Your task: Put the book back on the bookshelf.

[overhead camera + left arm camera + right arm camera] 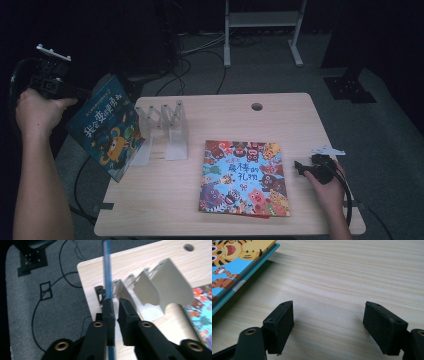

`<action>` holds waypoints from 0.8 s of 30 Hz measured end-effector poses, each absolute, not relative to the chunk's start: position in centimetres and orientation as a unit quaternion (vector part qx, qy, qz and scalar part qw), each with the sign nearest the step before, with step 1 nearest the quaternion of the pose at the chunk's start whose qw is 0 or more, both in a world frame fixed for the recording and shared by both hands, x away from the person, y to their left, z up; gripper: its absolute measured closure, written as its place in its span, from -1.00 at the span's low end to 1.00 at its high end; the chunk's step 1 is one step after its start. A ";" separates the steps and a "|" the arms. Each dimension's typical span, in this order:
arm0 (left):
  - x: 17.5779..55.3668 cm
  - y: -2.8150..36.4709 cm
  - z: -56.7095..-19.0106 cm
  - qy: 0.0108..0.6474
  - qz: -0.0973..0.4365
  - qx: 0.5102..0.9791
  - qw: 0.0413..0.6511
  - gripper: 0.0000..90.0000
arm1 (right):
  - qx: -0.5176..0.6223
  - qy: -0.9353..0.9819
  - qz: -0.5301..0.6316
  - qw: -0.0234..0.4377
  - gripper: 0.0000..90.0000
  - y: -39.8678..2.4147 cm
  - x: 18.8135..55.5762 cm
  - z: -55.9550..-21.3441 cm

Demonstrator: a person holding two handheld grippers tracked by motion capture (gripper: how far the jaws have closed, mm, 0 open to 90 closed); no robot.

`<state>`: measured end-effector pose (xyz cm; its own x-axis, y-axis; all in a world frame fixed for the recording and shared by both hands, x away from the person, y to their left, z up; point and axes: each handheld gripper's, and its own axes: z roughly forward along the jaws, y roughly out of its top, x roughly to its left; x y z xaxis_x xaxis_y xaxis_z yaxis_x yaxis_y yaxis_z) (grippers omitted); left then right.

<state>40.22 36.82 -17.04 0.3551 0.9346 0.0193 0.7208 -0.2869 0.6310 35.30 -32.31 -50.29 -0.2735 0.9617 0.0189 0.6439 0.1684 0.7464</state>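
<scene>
A blue picture book (107, 127) is pinched by the left tongs (75, 92) at its upper left corner and is held tilted in the air beside the left edge of the desk (165, 200), just left of the clear rack (162, 130). In the left gripper view the book (108, 277) is seen edge-on as a thin blue line, running up from between the two black pads (109, 315), which are pressed nearly together on it. The right tongs (328, 327) are spread (nothing lies between them) and are kept low over the bare desk (342, 272), just right of the second book's corner (234, 267). In the high view the right tongs (300, 167) are seen beside the right edge of that book (242, 177), which lies flat on the desk with a red edge showing beneath it.

Counted: two picture books, one held and one lying flat; one clear rack with several upright dividers; two tongs; one desk.
</scene>
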 end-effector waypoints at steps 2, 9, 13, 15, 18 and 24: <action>39.7 36.5 -16.7 0.525 0.198 0.782 0.273 0.92 | 0.553 0.726 0.332 0.240 -0.47 -32.3 35.3 -50.3; 38.4 35.0 -17.0 0.492 0.195 0.799 0.284 0.74 | 0.551 0.727 0.332 0.239 -0.46 -32.3 35.3 -50.3; 37.8 34.2 -17.9 0.479 0.195 0.805 0.292 0.50 | 0.549 0.728 0.334 0.239 -0.43 -32.5 35.3 -50.3; 37.5 33.9 -18.5 0.469 0.191 0.810 0.297 0.40 | 0.549 0.728 0.334 0.239 -0.43 -32.5 35.3 -50.3; 37.1 33.3 -19.5 0.456 0.185 0.817 0.302 0.36 | 0.549 0.728 0.334 0.239 -0.43 -32.5 35.3 -50.3; 36.2 31.9 -21.7 0.433 0.182 0.826 0.312 0.23 | 0.547 0.729 0.334 0.238 -0.43 -32.5 35.4 -50.3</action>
<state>36.18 31.89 -21.70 0.5597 0.8281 0.0296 0.6011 -0.4304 0.6733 35.38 -32.48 -50.29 -0.2869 0.9578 0.0178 0.6392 0.1776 0.7482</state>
